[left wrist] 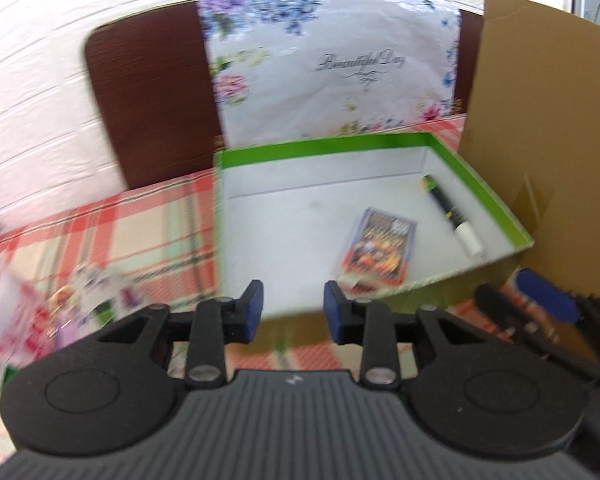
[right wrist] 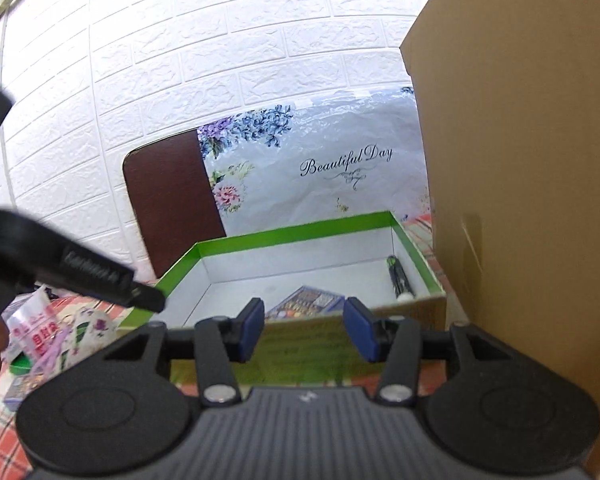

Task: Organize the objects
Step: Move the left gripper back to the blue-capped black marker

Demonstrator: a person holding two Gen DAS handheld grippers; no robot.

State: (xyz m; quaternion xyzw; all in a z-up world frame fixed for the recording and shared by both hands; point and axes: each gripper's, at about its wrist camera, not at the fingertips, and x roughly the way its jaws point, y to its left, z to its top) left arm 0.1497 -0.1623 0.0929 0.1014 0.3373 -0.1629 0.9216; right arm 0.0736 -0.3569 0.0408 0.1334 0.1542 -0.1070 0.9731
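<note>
A green-rimmed box [left wrist: 320, 146] with a white inside stands on the checked tablecloth. In it lie a colourful card pack [left wrist: 380, 250] and a black marker with a white cap [left wrist: 454, 216]. My left gripper [left wrist: 294, 312] hangs open just in front of the box's near wall, nothing between its blue pads. In the right wrist view the same box [right wrist: 292, 232] holds the card pack [right wrist: 306, 304] and the marker [right wrist: 400, 280]. My right gripper [right wrist: 304, 330] is open and empty before the near wall. Its fingers [left wrist: 548, 294] show at the left view's right edge.
A tall cardboard panel [left wrist: 540, 120] stands right of the box, also as cardboard [right wrist: 532, 200]. Loose packets and small items [left wrist: 60, 304] lie on the cloth to the left, seen too as packets [right wrist: 56, 336]. A floral bag [left wrist: 332, 68] leans on a brown chair back [left wrist: 152, 100].
</note>
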